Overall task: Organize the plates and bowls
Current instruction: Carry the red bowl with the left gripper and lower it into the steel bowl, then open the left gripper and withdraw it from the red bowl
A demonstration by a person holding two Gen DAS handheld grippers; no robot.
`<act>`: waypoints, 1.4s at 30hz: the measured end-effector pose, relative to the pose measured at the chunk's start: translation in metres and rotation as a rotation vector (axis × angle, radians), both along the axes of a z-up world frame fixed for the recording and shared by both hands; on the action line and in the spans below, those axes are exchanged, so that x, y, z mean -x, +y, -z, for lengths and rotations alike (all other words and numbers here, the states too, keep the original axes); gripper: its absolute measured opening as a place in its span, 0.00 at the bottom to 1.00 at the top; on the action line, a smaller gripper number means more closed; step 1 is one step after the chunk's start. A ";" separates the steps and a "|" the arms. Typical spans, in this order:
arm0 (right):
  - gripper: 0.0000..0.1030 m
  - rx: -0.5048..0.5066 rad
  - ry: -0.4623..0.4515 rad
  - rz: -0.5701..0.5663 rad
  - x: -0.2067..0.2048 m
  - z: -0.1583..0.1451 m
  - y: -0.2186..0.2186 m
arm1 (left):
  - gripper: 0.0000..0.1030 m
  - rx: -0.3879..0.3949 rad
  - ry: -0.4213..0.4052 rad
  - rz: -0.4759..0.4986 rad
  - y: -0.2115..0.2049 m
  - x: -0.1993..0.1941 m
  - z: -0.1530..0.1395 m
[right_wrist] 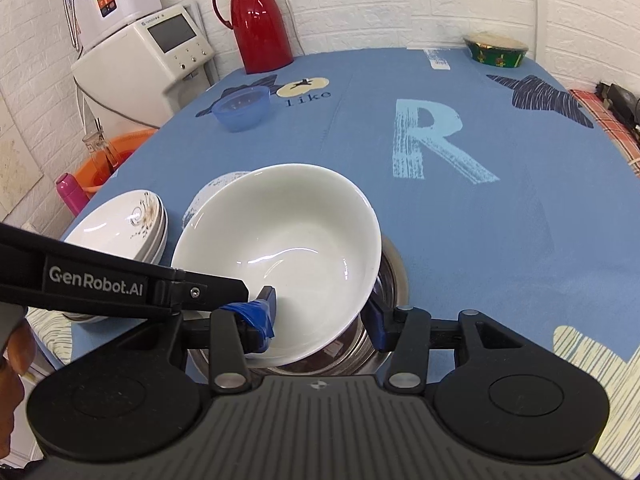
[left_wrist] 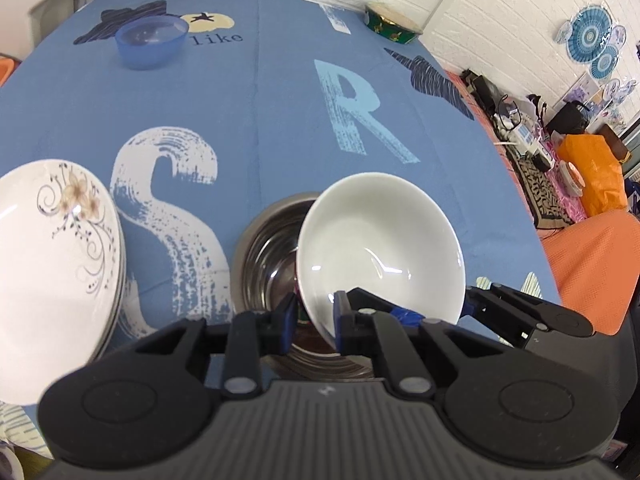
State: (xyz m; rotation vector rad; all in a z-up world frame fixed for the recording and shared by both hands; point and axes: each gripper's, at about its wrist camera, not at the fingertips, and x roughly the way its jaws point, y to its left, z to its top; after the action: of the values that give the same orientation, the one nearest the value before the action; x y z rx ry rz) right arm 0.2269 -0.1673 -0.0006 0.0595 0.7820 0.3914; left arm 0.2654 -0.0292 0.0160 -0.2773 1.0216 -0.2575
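Over steel bowl: white ceramic bowl [right_wrist: 280, 256] tilted, lifted, partly above stainless steel bowl [left_wrist: 272, 256] on blue tablecloth [left_wrist: 280, 120].
Left claw: left gripper [left_wrist: 314, 320] clenched on near rim of white bowl, one pad inside, one outside.
Right claw: right gripper [right_wrist: 324, 320] spread wide around bowl's near edge; blue-taped pad at 9 o'clock close to or touching outer wall, other pad at 3 o'clock apart from it; not gripping, judged.
Plate stack: floral plates [left_wrist: 52, 264] at 9 o'clock of steel bowl, near but apart.
Far items: blue plastic bowl [right_wrist: 241, 109] at 11 o'clock, well apart; red thermos [right_wrist: 260, 20] and green patterned dish [right_wrist: 498, 51] at table's far edge.

Risk, slip: single-edge pinch on glazed rim, bowl hanging tilted; likely to rotate or slide out of pads if grip eases.
Risk, clash: lowering at this tilt likely to strike steel rim edge-first; chip or loud knock, steel bowl shoved.
Risk, skid: steel bowl unrestrained on cloth; off-centre contact could push it toward plates.
Risk, grippers: two claws crowded at same rim; collision on release or handover.
Risk, nesting: uncertain whether white bowl fits inside steel one; could perch and rock.
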 end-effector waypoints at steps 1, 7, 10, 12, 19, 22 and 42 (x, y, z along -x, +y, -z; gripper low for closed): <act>0.31 -0.001 0.008 -0.003 0.000 0.002 0.000 | 0.07 0.002 0.010 0.000 0.001 -0.001 0.003; 0.31 0.016 0.029 -0.017 -0.001 0.010 0.002 | 0.10 0.018 0.056 0.006 0.005 -0.006 0.020; 0.31 0.015 0.034 -0.020 -0.002 0.009 0.002 | 0.19 0.020 0.057 0.004 0.004 -0.009 0.022; 0.31 0.022 0.036 -0.016 -0.003 0.008 0.003 | 0.22 0.017 0.058 0.000 0.004 -0.011 0.022; 0.32 0.032 0.035 0.025 -0.002 0.001 0.002 | 0.45 0.051 0.038 0.013 0.012 -0.011 0.010; 0.32 0.044 0.007 0.034 0.000 -0.006 0.003 | 0.46 0.052 0.000 0.018 0.014 -0.008 -0.001; 0.35 -0.094 -0.011 0.005 -0.036 -0.038 0.018 | 0.47 0.010 -0.073 -0.091 0.091 -0.025 -0.028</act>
State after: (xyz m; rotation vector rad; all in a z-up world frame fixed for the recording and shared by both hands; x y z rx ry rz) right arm 0.2630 -0.1494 0.0378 0.1471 0.7526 0.4237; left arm 0.2906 0.0618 0.0444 -0.3203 0.9336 -0.1889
